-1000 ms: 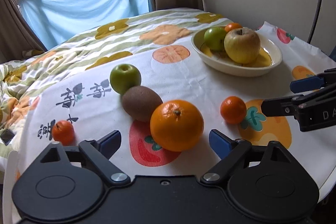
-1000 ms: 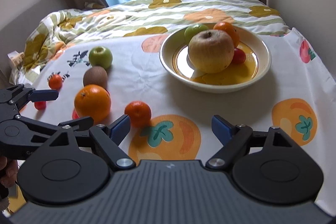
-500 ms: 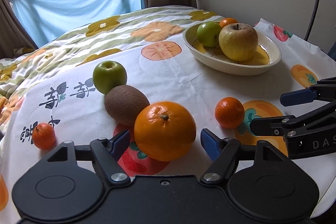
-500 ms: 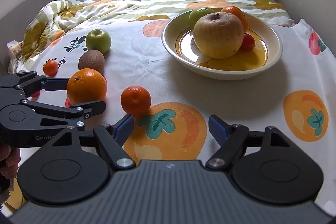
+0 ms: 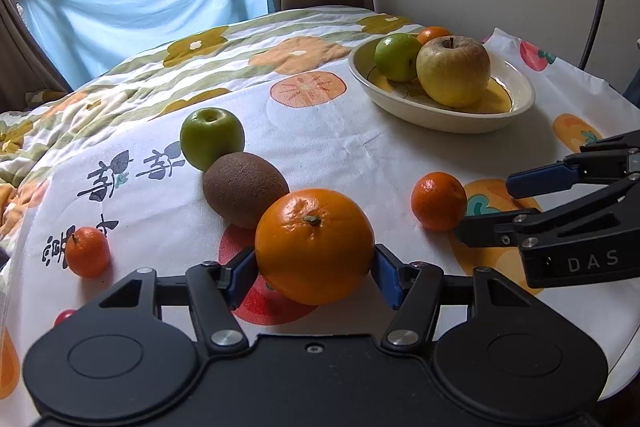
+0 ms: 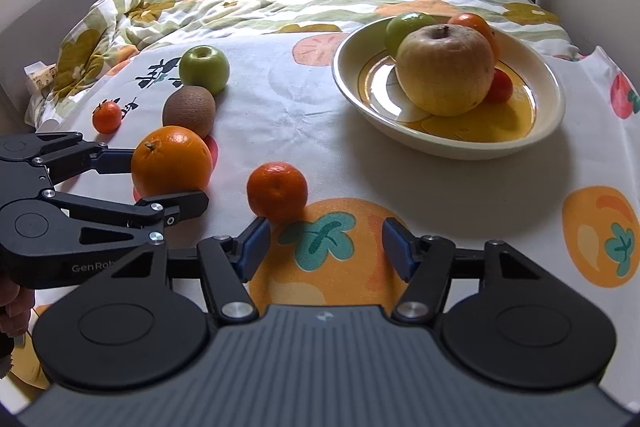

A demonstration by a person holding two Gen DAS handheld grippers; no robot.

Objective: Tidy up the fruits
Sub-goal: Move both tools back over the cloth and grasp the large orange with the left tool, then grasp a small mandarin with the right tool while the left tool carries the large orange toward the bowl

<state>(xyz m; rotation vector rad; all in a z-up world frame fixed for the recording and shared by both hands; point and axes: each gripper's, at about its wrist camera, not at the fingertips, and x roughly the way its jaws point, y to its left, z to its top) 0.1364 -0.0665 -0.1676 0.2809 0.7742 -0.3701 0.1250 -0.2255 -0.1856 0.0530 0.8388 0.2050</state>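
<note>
Two grippers over fruit-print cloth. Left gripper pinching orange, near edge. Right gripper spread, just behind mandarin. Bowl far right, by wall.

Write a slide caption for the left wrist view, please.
Left gripper brackets the large orange on the cloth; bowl of fruit beyond.

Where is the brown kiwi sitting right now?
The kiwi lies on the tablecloth, left of the bowl, wedged between the green apple behind it and the big orange in front.
</note>
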